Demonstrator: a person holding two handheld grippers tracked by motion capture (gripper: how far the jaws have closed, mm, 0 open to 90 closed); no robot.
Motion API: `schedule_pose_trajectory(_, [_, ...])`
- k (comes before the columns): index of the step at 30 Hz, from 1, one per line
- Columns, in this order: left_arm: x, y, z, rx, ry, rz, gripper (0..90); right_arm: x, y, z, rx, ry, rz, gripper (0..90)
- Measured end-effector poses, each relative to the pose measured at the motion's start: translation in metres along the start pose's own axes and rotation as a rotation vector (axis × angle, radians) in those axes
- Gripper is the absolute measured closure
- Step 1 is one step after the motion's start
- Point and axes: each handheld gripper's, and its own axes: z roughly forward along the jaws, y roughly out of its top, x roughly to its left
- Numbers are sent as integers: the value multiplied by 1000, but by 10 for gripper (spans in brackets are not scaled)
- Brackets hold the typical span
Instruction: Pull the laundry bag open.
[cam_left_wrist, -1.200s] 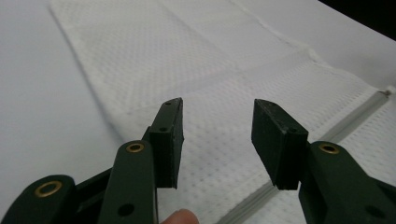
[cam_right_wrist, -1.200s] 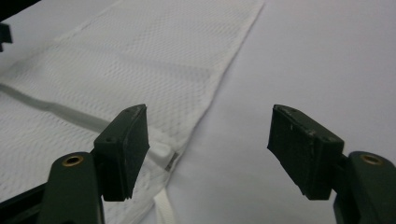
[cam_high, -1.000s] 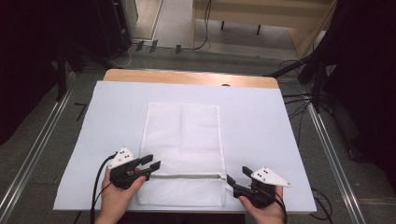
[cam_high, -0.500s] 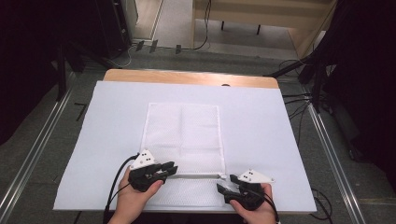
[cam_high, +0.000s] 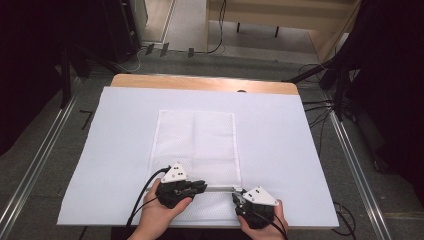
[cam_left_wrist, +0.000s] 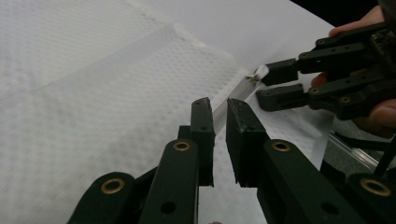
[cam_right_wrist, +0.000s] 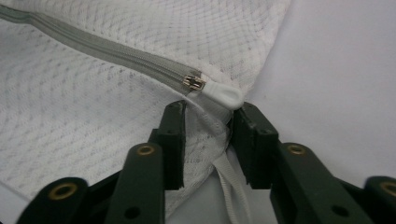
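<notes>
A white mesh bag (cam_high: 197, 150) lies flat on the white sheet (cam_high: 290, 150) that covers the bench (cam_high: 200, 82). The bag sits in the middle of the sheet, with its near end close to the person's edge. A grey zipper (cam_high: 220, 188) runs across the bag near that end.

The left gripper (cam_high: 200, 187) rests on the near left part of the bag, held by the left hand (cam_high: 160, 217). Its tips point toward the right, along the line of the zipper. In the left gripper view, the two jaws stand a narrow gap apart, and the zipper (cam_left_wrist: 229, 100) runs between their tips. Whether the pads touch the zipper cannot be told.

The right gripper (cam_high: 239, 197) is at the near right corner of the bag, held by the right hand (cam_high: 262, 225). In the right gripper view, the jaws stand apart on either side of the bunched mesh at the corner. The metal zipper slider (cam_right_wrist: 194, 83) and its white pull tab (cam_right_wrist: 225, 96) lie just ahead of the jaw tips. A white strap (cam_right_wrist: 231, 179) runs down between the jaws. The pads appear to touch the mesh, but a firm clamp cannot be confirmed.

In the left gripper view, the right gripper (cam_left_wrist: 266, 86) appears beyond, at the far end of the zipper, just beside the pull tab (cam_left_wrist: 259, 71).
</notes>
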Motion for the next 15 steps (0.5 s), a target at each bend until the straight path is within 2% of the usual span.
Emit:
schedule_pose_trajectory(3, [-5, 5, 8, 12, -10, 14, 818, -1, 2, 1, 11, 11, 24, 704])
schedule_pose_trajectory(4, [-8, 9, 14, 32, -13, 27, 818, -2, 2, 1, 9, 17, 32, 725])
schedule_pose_trajectory(8, [-15, 15, 41, 74, -34, 18, 826, -11, 1, 1, -5, 41, 85, 837])
schedule_pose_trajectory(11, [-15, 14, 50, 92, -26, 14, 830, -11, 1, 1, -6, 49, 72, 863])
schedule_pose_trajectory(13, [-12, 13, 56, 110, -17, -3, 832, -9, 1, 0, -13, 46, 55, 871])
schedule_pose_trajectory(15, [-10, 11, 59, 110, -17, -16, 874, -7, 2, -2, -29, 51, 47, 873])
